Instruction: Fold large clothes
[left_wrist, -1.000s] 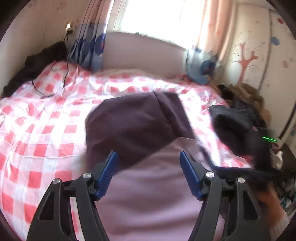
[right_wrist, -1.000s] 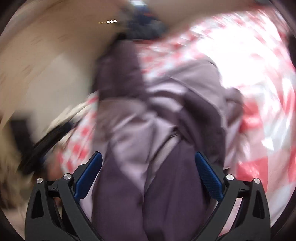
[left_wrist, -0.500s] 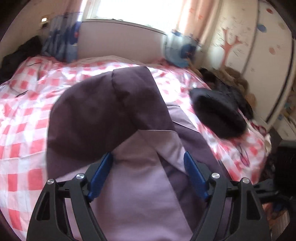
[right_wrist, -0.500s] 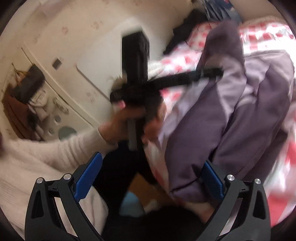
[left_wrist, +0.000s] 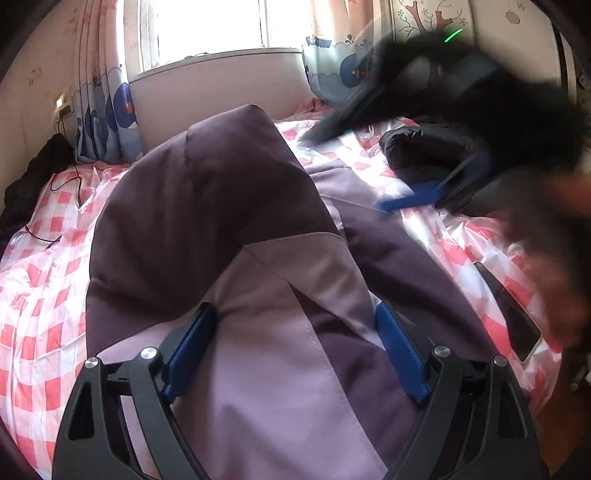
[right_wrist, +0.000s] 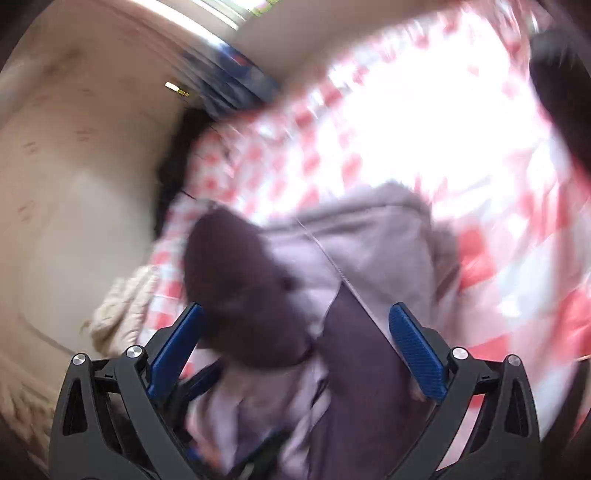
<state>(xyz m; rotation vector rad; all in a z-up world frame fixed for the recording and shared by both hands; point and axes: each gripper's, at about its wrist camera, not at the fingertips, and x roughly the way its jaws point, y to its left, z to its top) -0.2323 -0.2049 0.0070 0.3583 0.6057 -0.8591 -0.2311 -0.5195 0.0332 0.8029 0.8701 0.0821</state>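
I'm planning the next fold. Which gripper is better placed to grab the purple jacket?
Probably left: the left gripper, jaws opening, sits steady over the purple jacket. The right gripper view is motion-blurred.

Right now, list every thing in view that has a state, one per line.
Purple jacket: lying on the bed, partly folded, dark panel over the pale one.
Left tool: opening, jacket fabric between its pads, not gripped.
Right tool: open over the jacket.
Curtain: drawn aside.
Black garment: bundled on the bed.
Phone: lying flat, screen dark.
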